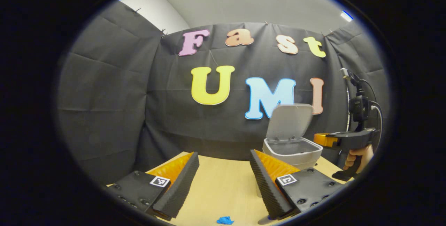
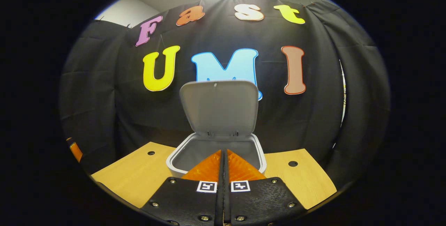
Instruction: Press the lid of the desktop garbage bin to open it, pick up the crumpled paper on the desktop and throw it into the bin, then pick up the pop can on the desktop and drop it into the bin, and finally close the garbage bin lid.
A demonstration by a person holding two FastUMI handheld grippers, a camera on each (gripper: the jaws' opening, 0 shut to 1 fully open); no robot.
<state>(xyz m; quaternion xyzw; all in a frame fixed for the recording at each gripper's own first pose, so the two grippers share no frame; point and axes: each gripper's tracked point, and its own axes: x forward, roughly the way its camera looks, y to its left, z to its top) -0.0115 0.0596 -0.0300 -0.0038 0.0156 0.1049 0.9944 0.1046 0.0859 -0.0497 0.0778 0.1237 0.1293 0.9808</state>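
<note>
Left gripper (image 1: pixel 223 165): jaws spread wide, nothing betw. them, fingers angled out over bare wooden table (image 1: pixel 223 187). Right gripper (image 2: pixel 224 156): jaws closed together, fingers meeting along one seam, nothing visibly held, tips pointing at front rim of the bin. In left gripper view the right gripper (image 1: pixel 322 139) appeared side-on at far right, a hand (image 1: pixel 359 158) wrapped on its grip, nose aimed toward the bin just beside it; cable ran up behind. Garbage bin (image 2: pixel 216 158): light grey, sat on table toward the back wall, mouth open & facing up; in left gripper view it (image 1: pixel 292 151) stood beyond and right of the left gripper's right finger. Lid (image 2: pixel 219 107): raised near upright on rear hinge, leaning slightly back, underside facing the right gripper's camera, long edge running left-right. Bin interior: dim, contents could not be told. Small blue crumpled item (image 1: pixel 225 220): on table at bottom edge of left gripper view, near side of the jaws; whether it was the paper could not be told. Two round holes (image 2: pixel 292 163) in tabletop, one each side of bin.
</note>
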